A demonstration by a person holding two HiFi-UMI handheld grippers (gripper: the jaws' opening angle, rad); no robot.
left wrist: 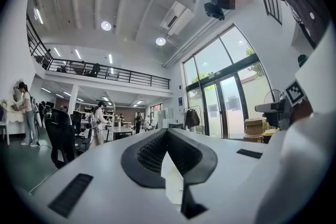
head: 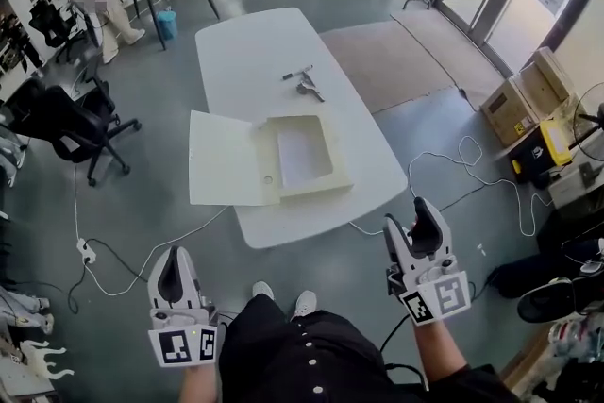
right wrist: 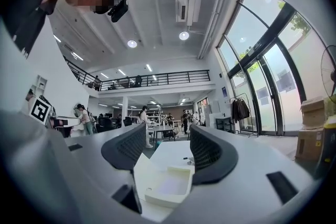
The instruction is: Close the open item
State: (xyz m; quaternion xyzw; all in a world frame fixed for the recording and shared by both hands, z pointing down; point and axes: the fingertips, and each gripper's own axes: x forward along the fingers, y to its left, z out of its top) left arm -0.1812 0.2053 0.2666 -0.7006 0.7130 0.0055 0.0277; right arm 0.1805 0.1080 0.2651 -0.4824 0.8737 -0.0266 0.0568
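The white table (head: 250,52) stood ahead of both grippers, with the open box (head: 304,156) on its near end. Its lid (head: 223,159) lay flat leftward, nearer the left gripper (head: 176,267), whose jaws met at the tips. The right gripper (head: 421,224) stood wide and empty, well short.

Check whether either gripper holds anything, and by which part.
Nothing is held. The left gripper is shut and empty, the right gripper open and empty; the open box lies apart from both on the table.
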